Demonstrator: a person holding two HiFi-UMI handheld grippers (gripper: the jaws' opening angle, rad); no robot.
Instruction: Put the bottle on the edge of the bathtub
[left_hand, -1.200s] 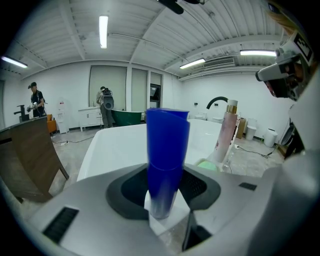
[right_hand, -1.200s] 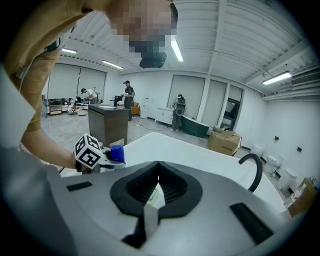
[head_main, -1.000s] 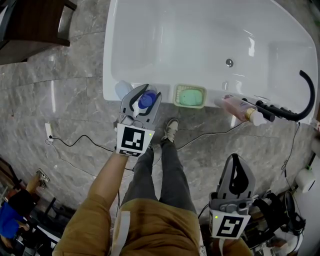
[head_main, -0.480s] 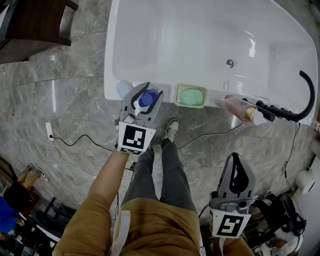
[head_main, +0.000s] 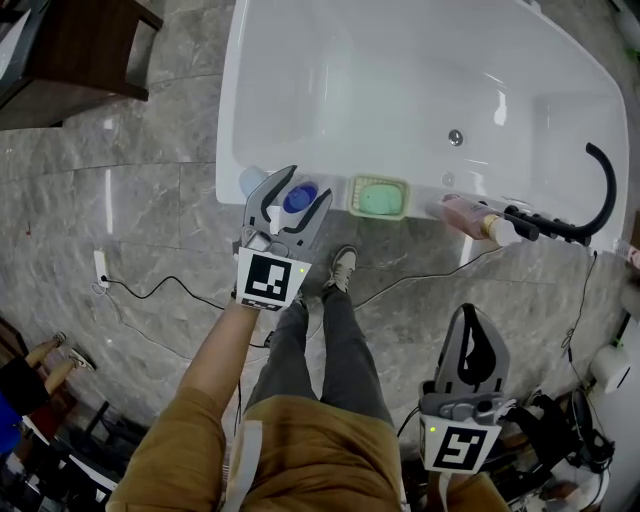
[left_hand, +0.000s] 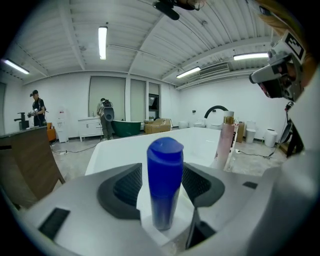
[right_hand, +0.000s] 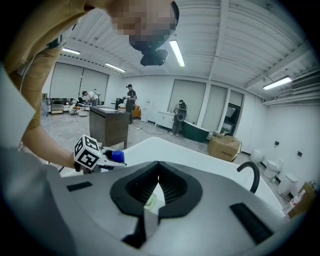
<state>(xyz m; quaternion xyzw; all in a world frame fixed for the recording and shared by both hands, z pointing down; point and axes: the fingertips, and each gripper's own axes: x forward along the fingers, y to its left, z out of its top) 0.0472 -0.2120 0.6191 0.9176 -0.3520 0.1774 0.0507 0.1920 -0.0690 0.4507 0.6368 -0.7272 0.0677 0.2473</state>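
The white glossy bathtub (head_main: 340, 80) sits on a grey marble-tile floor (head_main: 130, 200). Along its near rim stand two bottles and one dish. The bottle (left_hand: 164, 180), a slim cylinder with a smooth blue cap, stands upright on the rim near the tub's left corner, just beside a pale rounded thing too hidden to name. Next along is a green rectangular soap dish (head_main: 380, 196), and further right a pink bottle (head_main: 468, 214) with a gold collar, close to a black curved hose (head_main: 605, 180). The left gripper (head_main: 300, 190) reaches over the rim with the blue bottle between its fingers (left_hand: 125, 185). The fingers are opening, and a thin gap shows at the ribbed black pad on one side, so they no longer press on the bottle. The soap dish lies just to the right of this gripper, apart from it. The right gripper (head_main: 470, 315) hangs low by the person's right side, well away from the tub. Its fingers (right_hand: 137, 187) meet at the tips and hold nothing. A dark wooden cabinet (head_main: 70, 50) stands off the tub's left end. A black cable (head_main: 160, 285) runs across the floor from a white socket strip (head_main: 100, 265), passing near the person's one visible shoe (head_main: 343, 265).
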